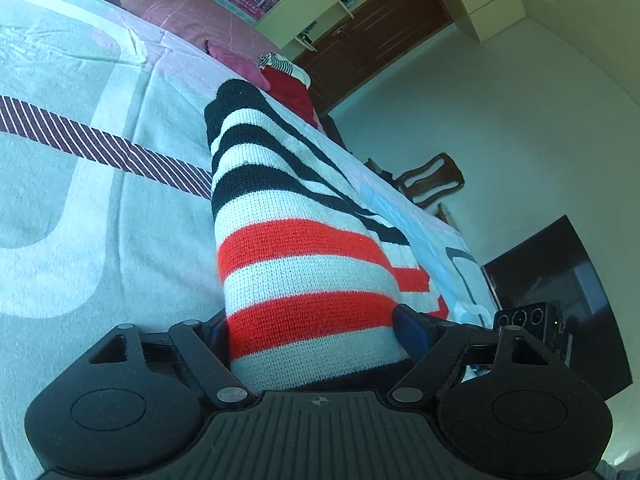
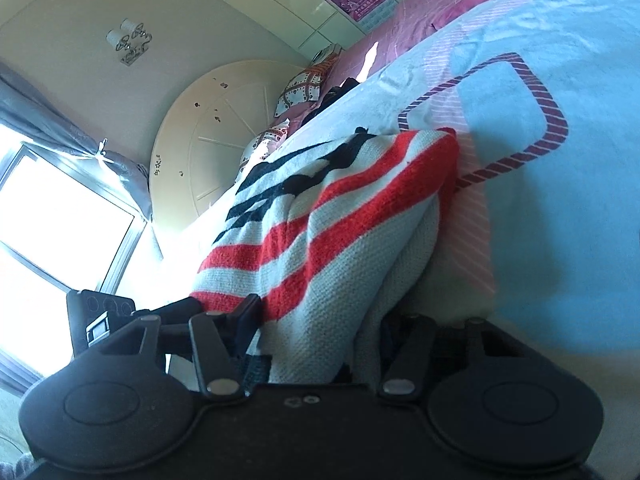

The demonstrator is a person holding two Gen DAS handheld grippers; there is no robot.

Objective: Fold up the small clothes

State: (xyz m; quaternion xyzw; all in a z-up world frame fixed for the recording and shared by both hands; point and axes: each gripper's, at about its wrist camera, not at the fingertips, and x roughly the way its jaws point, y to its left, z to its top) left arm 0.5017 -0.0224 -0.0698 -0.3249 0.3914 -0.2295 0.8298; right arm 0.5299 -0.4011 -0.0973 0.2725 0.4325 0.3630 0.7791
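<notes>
Left wrist view has the left gripper (image 1: pixel 316 332) clamped on the red-striped end of a knit striped sweater (image 1: pixel 296 240), which runs away across the pale blue bedsheet (image 1: pixel 80 208). On the right wrist view, the right gripper (image 2: pixel 320 320) is pinching the same knit, bunched up and doubled over between its fingers, so it looks like we're mid-fold, not finished. Fabric's lumpy, edges not lined up yet. A red garment (image 1: pixel 290 92) farther up the bed probably waits its turn too.
</notes>
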